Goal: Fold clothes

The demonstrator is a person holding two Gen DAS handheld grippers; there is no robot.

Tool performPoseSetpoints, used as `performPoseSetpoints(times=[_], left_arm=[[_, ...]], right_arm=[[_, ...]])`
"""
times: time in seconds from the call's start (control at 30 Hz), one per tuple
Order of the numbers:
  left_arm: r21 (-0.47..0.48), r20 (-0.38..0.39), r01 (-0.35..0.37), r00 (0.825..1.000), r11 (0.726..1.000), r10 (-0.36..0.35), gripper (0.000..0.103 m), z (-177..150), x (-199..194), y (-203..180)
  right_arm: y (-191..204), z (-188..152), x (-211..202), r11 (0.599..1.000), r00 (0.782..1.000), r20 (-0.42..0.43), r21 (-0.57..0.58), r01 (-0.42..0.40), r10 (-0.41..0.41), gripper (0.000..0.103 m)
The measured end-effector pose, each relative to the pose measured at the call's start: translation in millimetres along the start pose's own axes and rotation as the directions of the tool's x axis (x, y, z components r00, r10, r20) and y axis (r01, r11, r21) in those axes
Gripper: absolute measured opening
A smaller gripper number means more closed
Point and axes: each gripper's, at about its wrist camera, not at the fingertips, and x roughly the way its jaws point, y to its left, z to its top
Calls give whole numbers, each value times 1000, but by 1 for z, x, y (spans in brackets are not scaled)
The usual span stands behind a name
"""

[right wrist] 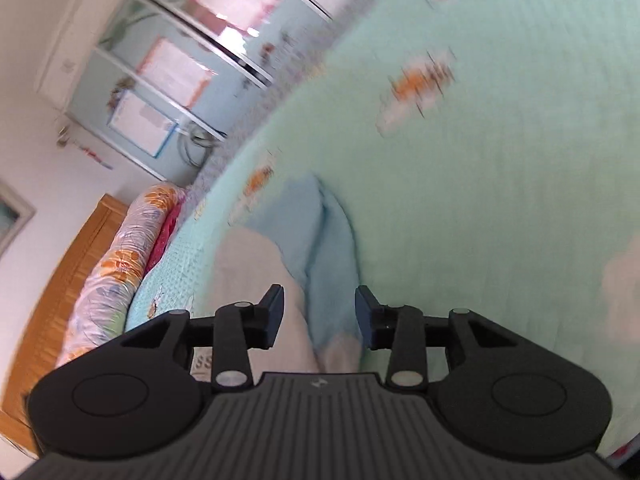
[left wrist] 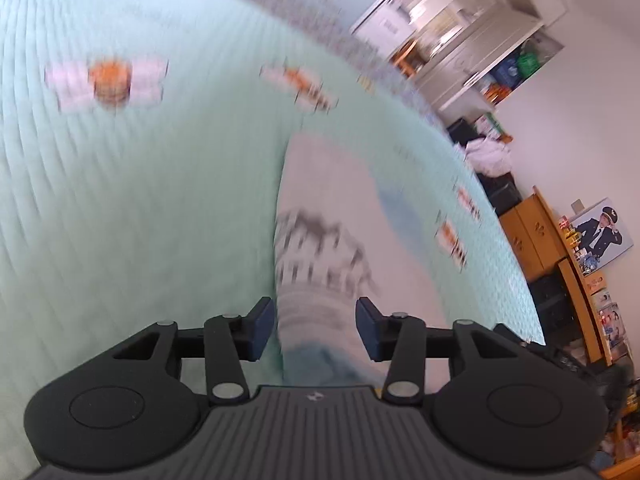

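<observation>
A white garment (left wrist: 324,216) with a dark printed pattern and light blue parts lies on the mint green bedspread (left wrist: 140,200). In the left wrist view my left gripper (left wrist: 316,328) is open above it, and cloth shows between the fingers without being pinched. In the right wrist view the same garment (right wrist: 256,264) shows a white part and a light blue sleeve (right wrist: 328,240). My right gripper (right wrist: 320,318) is open over the blue and white cloth, its jaws wide apart. Both views are motion-blurred.
The bedspread (right wrist: 500,200) carries orange cartoon patches. A flowered pillow roll (right wrist: 116,272) lies against a wooden headboard (right wrist: 52,300) at the left. Glass-door cabinets (left wrist: 460,32) and wooden cupboards (left wrist: 532,232) stand beyond the bed's far edge.
</observation>
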Motion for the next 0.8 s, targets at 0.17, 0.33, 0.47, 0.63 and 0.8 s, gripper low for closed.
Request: performPoseSetpoints(times=[0.17,0.33,0.47,0.63,0.8], left_arm=[[9,17,25,1000,1000,-26,51,-4,-4,-12],[30,-43,18,999,999,-16,51,-23,-1,-14],[26,-55,-1,998,1000,2,51,-25,2,-9],[34,-55,6,998,999,-4,51,-22,6,-8],[61,-71,22,997,998,-17,51,-25,11,-16]], right_arm=[[19,18,36,997,997,-83,-73,-12,6,41],[7,13,84,1000,983,-185,-4,-7,7,38],[14,23,81,999,990,-143,-41,-15,9,2],[16,36,80,997,995,-101,-80,-5,-4,1],[7,29,68,998,995,-100,-62,-20,13,9]])
